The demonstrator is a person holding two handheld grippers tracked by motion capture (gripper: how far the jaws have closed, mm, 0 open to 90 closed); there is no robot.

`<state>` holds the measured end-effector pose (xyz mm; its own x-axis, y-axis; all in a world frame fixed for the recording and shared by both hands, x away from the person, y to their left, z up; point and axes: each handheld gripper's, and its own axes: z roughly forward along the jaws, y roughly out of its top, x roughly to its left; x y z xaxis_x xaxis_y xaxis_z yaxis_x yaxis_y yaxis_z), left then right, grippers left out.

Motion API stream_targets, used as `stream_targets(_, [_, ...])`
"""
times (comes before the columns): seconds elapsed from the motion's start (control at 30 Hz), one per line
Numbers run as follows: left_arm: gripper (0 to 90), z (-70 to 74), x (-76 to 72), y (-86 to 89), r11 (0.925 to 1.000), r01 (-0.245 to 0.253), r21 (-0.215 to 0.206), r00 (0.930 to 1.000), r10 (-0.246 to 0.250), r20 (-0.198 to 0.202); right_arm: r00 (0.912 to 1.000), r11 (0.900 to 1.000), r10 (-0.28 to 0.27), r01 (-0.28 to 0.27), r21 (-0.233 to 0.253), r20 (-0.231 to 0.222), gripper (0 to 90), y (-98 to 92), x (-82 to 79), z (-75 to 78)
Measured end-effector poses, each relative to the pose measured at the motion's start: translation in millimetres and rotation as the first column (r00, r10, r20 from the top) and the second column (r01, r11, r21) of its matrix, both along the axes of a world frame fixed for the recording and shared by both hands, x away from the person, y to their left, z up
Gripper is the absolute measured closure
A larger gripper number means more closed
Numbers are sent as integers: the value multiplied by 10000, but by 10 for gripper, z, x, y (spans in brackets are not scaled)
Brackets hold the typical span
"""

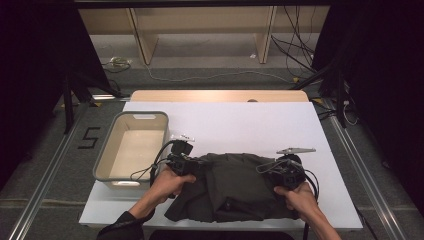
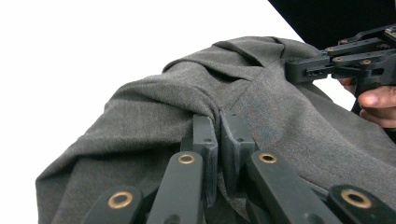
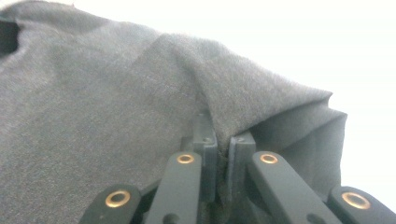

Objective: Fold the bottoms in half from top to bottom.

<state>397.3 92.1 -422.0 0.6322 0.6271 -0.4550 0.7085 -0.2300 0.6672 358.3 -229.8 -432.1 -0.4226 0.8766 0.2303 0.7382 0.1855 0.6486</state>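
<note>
A dark grey garment (image 1: 235, 187) lies crumpled on the white table (image 1: 240, 125), near its front edge. My left gripper (image 1: 186, 161) is at the garment's left end, shut on a fold of the grey cloth (image 2: 187, 98), which bunches between the jaws. At the right end my right gripper (image 1: 289, 167) is also shut, pinching a ridge of the same cloth (image 3: 140, 102). In the left gripper view the right gripper (image 2: 345, 63) appears farther off with a hand (image 2: 378, 100) on it.
An empty beige bin (image 1: 131, 149) stands at the table's left edge, close to my left gripper. Beyond the garment the white tabletop stretches to a wooden edge (image 1: 220, 95). Cables (image 1: 200, 77) lie on the floor behind.
</note>
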Motion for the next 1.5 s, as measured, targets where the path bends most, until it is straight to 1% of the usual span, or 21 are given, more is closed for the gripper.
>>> stream_targets(0.07, [853, 21, 26, -12, 10000, 15, -51, 9999, -14, 139, 9999, 9999, -75, 74, 97, 79, 861, -25, 23, 22])
stream_targets(0.13, [853, 6, 24, -27, 9999, 91, 53, 9998, -92, 175, 9998, 9998, -157, 156, 136, 110, 861, -33, 36, 17])
stream_targets(0.27, [851, -131, -6, -28, 9981, 220, 583, 9997, -226, 103, 9998, 9998, -136, 138, 125, -118, 858, -10, 42, -45])
stream_targets(0.3, [851, -167, -12, -22, 9968, 296, 746, 9995, -302, 76, 9997, 9999, -119, 120, 77, -192, 856, 7, 38, -69])
stream_targets(0.43, [848, -235, -16, -8, 9967, 261, 769, 9995, -249, -170, 9994, 9994, 54, -65, -336, -352, 850, 87, 12, -159])
stream_targets(0.5, [846, -293, -18, -36, 9940, 305, 1050, 9995, -292, -132, 9994, 9986, 90, -106, -512, -322, 847, 101, 10, -177])
stream_targets(0.57, [844, -341, -15, -72, 9926, 328, 1171, 9993, -303, -227, 9996, 9975, 77, -94, -694, -254, 847, 109, 20, -193])
stream_targets(0.67, [840, -358, 6, -68, 9932, 382, 1103, 9987, -341, -390, 9995, 9967, 44, -70, -809, -326, 838, 124, 25, -219])
stream_targets(0.7, [838, -363, 5, -59, 9939, 367, 1039, 9985, -324, -431, 9994, 9964, 55, -84, -840, -347, 819, 127, 24, -223])
stream_targets(0.77, [836, -367, -7, -44, 9938, 381, 1045, 9982, -330, -499, 9990, 9962, -31, -8, -868, -449, 740, 126, 24, -209])
stream_targets(0.8, [835, -366, -12, -39, 9935, 391, 1065, 9981, -339, -506, 9992, 9959, -92, 57, -906, -382, 667, 110, 22, -184])
stream_targets(0.9, [808, -353, -36, -18, 9943, 302, 1021, 9978, -240, -613, 9995, 9959, -287, 272, -863, -156, 522, 57, -2, -102])
stream_targets(1.0, [744, -302, -75, -1, 9919, 499, 1164, 9983, -463, -340, 9984, 9948, -516, 535, -872, 240, 456, -12, -48, -2])
stream_targets(1.07, [697, -246, -86, 12, 9933, 472, 1055, 9986, -442, -302, 9953, 9930, -649, 715, -945, 712, 442, -49, -72, 70])
stream_targets(1.17, [619, -143, -97, 36, 9957, 317, 870, 9994, -305, -151, 9914, 9945, -741, 815, -659, 1075, 462, -72, -72, 153])
stream_targets(1.2, [596, -116, -102, 42, 9960, 267, 856, 9996, -267, -17, 9891, 9945, -778, 859, -607, 1249, 490, -68, -69, 183])
stream_targets(1.3, [570, 3, -117, 39, 9982, -160, 573, 9996, 145, 259, 9862, 9948, -696, 798, -633, 1503, 575, -27, -37, 215])
stream_targets(1.37, [571, 48, -125, 29, 9985, -344, 423, 9987, 328, 395, 9869, 9954, -486, 605, -740, 1537, 640, 30, -4, 205])
stream_targets(1.4, [583, 59, -125, 16, 9991, -301, 299, 9989, 290, 376, 9873, 9949, -375, 514, -865, 1545, 668, 62, 10, 190])
stream_targets(1.43, [611, 58, -128, -18, 9996, -211, 189, 9994, 206, 291, 9879, 9933, -311, 475, -1052, 1520, 696, 90, 29, 166])
stream_targets(1.5, [683, 34, -140, -86, 9997, -2, 255, 9998, -3, 205, 9911, 9909, -250, 419, -1281, 1306, 741, 119, 78, 97])
